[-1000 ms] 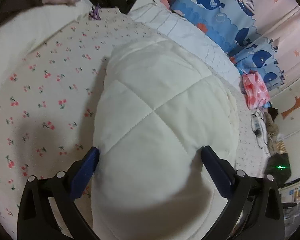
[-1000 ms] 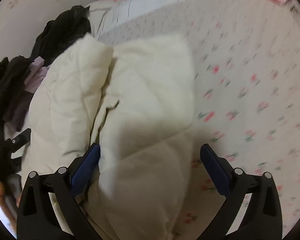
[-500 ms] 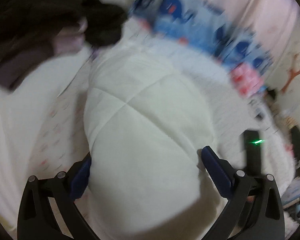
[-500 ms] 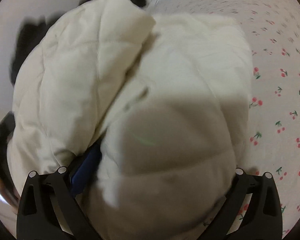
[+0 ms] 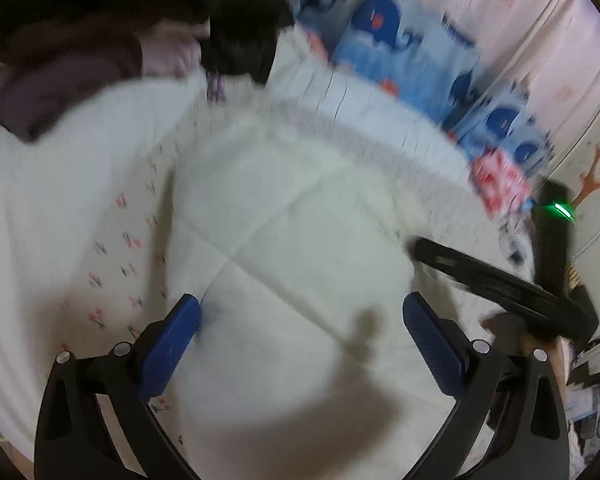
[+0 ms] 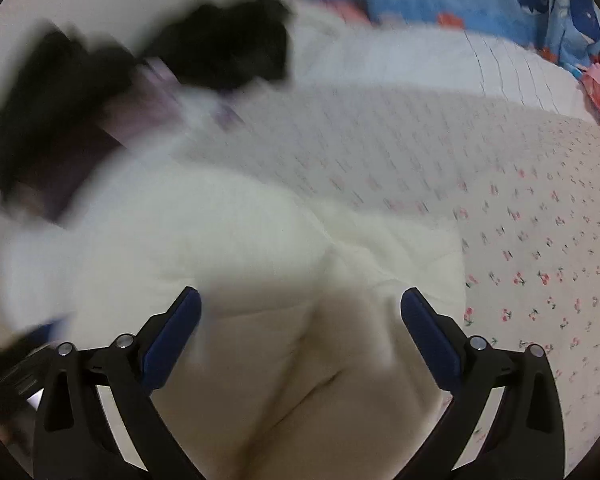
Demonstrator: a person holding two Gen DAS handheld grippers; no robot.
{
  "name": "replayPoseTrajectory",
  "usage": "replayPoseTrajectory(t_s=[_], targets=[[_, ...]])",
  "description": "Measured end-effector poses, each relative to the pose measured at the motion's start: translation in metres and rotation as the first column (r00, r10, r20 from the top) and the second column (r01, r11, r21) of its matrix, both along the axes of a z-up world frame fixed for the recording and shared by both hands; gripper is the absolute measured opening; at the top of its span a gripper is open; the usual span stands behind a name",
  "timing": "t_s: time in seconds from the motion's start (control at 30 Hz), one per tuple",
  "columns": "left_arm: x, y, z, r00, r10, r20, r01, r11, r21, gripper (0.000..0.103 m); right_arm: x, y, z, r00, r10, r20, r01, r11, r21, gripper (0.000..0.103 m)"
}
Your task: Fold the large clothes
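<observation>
A white quilted garment (image 5: 284, 240) lies bundled on the cherry-print bed sheet (image 5: 120, 240). My left gripper (image 5: 302, 312) is open, its blue pads spread wide over the garment's near end with nothing pinched. In the right wrist view the same garment (image 6: 260, 280) fills the lower middle, with a fold running down it. My right gripper (image 6: 300, 308) is open above it, jaws wide apart. The right gripper's black frame (image 5: 500, 280) shows at the right of the left wrist view. Both views are blurred by motion.
A heap of dark and mauve clothes (image 5: 100, 20) sits at the far left of the bed (image 6: 220, 40). Blue whale-print bedding (image 5: 400, 40) and a pink item (image 5: 500, 184) lie along the far side. Bare cherry-print sheet (image 6: 540, 260) spreads to the right.
Both grippers have drawn back from the garment, and the views swung toward the dark clothes pile. The right gripper has come into the left wrist view. Jaws stayed wide apart.
</observation>
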State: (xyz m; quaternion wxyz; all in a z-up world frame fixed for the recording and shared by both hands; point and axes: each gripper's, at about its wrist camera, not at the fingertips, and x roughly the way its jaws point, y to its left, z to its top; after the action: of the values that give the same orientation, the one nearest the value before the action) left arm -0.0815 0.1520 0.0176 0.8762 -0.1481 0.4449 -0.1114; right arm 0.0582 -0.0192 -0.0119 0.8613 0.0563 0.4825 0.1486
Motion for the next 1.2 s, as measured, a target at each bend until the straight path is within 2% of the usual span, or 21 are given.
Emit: replayPoseTrajectory(t_s=[0.03, 0.07, 0.1, 0.17, 0.23, 0.33, 0.4, 0.43, 0.47, 0.53, 0.57, 0.63, 0.67, 0.73, 0.77, 0.87, 0.93, 0.97, 1.03, 1.07, 1.2], targets=[[0.002, -0.010, -0.001, 1.000, -0.022, 0.001, 0.022, 0.998, 0.059, 0.097, 0.012, -0.009, -0.029, 0.997, -0.022, -0.070, 0.025, 0.999, 0.041, 0.097], [-0.002, -0.015, 0.000, 0.998, -0.055, 0.007, 0.054, 0.993, 0.107, 0.097, 0.014, -0.016, -0.042, 0.994, -0.041, -0.099, 0.049, 0.996, 0.077, 0.096], [-0.004, -0.021, 0.002, 0.997, -0.078, 0.015, 0.075, 0.988, 0.133, 0.097, 0.013, -0.025, -0.048, 0.992, -0.069, -0.105, 0.078, 0.993, 0.088, 0.096], [-0.008, -0.029, 0.008, 0.994, -0.106, 0.036, 0.099, 0.983, 0.157, 0.097, 0.006, -0.030, -0.045, 0.994, -0.078, -0.079, 0.081, 0.996, 0.037, 0.096], [-0.009, -0.028, 0.008, 0.995, -0.097, 0.023, 0.092, 0.983, 0.160, 0.097, 0.000, -0.031, -0.035, 0.995, -0.065, -0.080, 0.065, 0.998, 0.000, 0.096], [-0.012, -0.020, 0.005, 0.999, -0.048, 0.001, 0.046, 0.981, 0.189, 0.097, -0.022, -0.036, -0.004, 0.999, -0.034, -0.017, 0.034, 0.999, 0.034, 0.096], [-0.016, -0.013, 0.006, 1.000, -0.020, 0.010, 0.017, 0.980, 0.200, 0.097, -0.059, -0.030, 0.023, 0.994, 0.075, 0.075, -0.083, 0.990, 0.117, 0.096], [-0.020, -0.011, 0.009, 1.000, -0.003, 0.023, -0.002, 0.977, 0.213, 0.097, -0.076, -0.025, 0.028, 0.987, 0.125, 0.102, -0.137, 0.983, 0.120, 0.096], [-0.022, -0.009, 0.011, 0.999, 0.013, 0.035, -0.020, 0.974, 0.226, 0.097, -0.093, -0.015, 0.024, 0.978, 0.184, 0.102, -0.192, 0.979, 0.068, 0.096], [-0.030, -0.009, 0.016, 0.997, 0.048, 0.061, -0.062, 0.966, 0.250, 0.097, -0.109, 0.000, -0.013, 0.975, 0.223, 0.000, -0.222, 0.971, -0.090, 0.096], [-0.033, -0.009, 0.018, 0.995, 0.066, 0.074, -0.083, 0.962, 0.261, 0.097, -0.112, -0.003, -0.025, 0.974, 0.222, -0.036, -0.224, 0.970, -0.090, 0.096], [-0.037, -0.009, 0.022, 0.992, 0.085, 0.096, -0.108, 0.958, 0.265, 0.097, -0.113, -0.013, -0.031, 0.976, 0.205, -0.080, -0.209, 0.976, -0.051, 0.096], [-0.039, -0.009, 0.024, 0.990, 0.092, 0.104, -0.116, 0.958, 0.263, 0.097, -0.112, -0.019, -0.022, 0.980, 0.184, -0.072, -0.186, 0.982, -0.026, 0.096], [-0.042, -0.008, 0.025, 0.987, 0.104, 0.119, -0.133, 0.952, 0.275, 0.097, -0.112, -0.023, -0.005, 0.986, 0.163, -0.015, -0.163, 0.987, -0.004, 0.096], [-0.041, -0.007, 0.025, 0.987, 0.108, 0.119, -0.138, 0.948, 0.288, 0.097, -0.113, -0.023, 0.011, 0.987, 0.152, 0.045, -0.153, 0.988, 0.021, 0.096], [-0.035, -0.004, 0.022, 0.987, 0.122, 0.101, -0.147, 0.944, 0.297, 0.097, -0.113, -0.014, 0.027, 0.972, 0.201, 0.121, -0.211, 0.975, 0.075, 0.096], [-0.034, -0.004, 0.021, 0.988, 0.125, 0.091, -0.146, 0.948, 0.282, 0.097, -0.108, -0.002, 0.008, 0.975, 0.216, 0.060, -0.215, 0.976, -0.016, 0.096], [-0.033, -0.005, 0.021, 0.990, 0.116, 0.084, -0.136, 0.950, 0.282, 0.097, -0.109, -0.003, -0.013, 0.974, 0.225, 0.020, -0.224, 0.974, -0.035, 0.096], [-0.031, -0.009, 0.019, 0.992, 0.102, 0.072, -0.119, 0.948, 0.295, 0.097, -0.107, -0.012, -0.036, 0.976, 0.217, 0.011, -0.217, 0.976, 0.022, 0.096], [-0.031, -0.011, 0.018, 0.993, 0.098, 0.065, -0.113, 0.948, 0.298, 0.097, -0.106, -0.015, -0.040, 0.977, 0.214, 0.008, -0.214, 0.976, 0.039, 0.096], [-0.034, -0.014, 0.014, 0.996, 0.076, 0.046, -0.086, 0.951, 0.298, 0.097, -0.101, -0.008, -0.025, 0.980, 0.199, -0.011, -0.199, 0.980, 0.000, 0.096]])
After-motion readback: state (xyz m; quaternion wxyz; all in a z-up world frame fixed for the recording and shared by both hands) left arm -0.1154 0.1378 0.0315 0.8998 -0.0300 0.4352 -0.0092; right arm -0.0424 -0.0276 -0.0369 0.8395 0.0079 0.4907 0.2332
